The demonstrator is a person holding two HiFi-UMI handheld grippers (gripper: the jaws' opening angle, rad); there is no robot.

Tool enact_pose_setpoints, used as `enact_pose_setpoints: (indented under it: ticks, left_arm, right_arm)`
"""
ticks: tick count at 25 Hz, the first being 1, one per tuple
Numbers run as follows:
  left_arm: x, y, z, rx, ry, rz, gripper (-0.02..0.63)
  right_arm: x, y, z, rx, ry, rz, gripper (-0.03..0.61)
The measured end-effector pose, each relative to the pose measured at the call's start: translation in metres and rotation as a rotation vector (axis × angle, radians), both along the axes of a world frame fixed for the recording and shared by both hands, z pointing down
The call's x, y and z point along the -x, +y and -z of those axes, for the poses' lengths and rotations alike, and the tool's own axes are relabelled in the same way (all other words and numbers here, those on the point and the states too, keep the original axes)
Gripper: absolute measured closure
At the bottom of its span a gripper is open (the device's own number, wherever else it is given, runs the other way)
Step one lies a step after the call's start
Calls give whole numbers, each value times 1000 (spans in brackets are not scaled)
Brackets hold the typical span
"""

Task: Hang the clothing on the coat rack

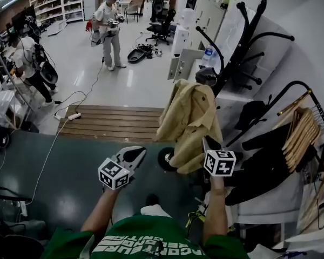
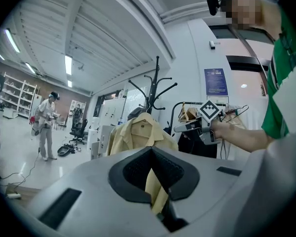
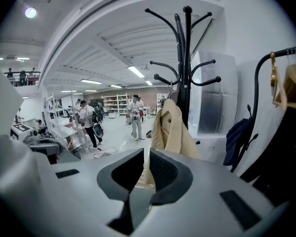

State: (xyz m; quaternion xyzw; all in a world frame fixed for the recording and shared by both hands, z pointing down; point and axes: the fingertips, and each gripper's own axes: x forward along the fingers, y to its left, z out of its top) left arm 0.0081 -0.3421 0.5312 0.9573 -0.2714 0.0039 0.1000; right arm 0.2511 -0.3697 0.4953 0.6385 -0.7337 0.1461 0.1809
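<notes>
Had the left gripper [image 1: 136,154] low at about 7 o'clock in the head view, fingers parted a little, nothing pinched, just tan cloth showing through the gap. Same deal with the right gripper [image 1: 209,143] at 5 o'clock: fingers a narrow slit apart, gripping nothing, tip close to the jacket's hem. Found the tan jacket [image 1: 190,120] at 12 o'clock just beyond the grippers, already hung on the black coat rack [image 1: 243,42], collar up top, touching neither gripper. Spotted a rail of wooden hangers [image 1: 301,129] off at 3 o'clock, dark clothes [image 1: 259,166] below. Way back at 11 o'clock, saw a person [image 1: 109,28] standing on the shiny floor.
</notes>
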Motion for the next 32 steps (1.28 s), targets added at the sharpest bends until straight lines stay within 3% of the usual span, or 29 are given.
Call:
enact_pose_setpoints:
  ticks: [4,13,17,32]
  left_arm:
    - [12,33,-14,17,-8,-2,609]
    - [26,91,-20,13,3,-11,609]
    - [27,106,-19,7,18,-7,609]
    - [39,137,-21,17,38,-22,609]
  right_arm:
    - [23,39,-9,-12,-25,32,569]
    - [67,113,-30,-3,-47,91,571]
    - [81,138,-30,-41,-50,110,571]
    - [107,173,-30,-54,-9,125,571]
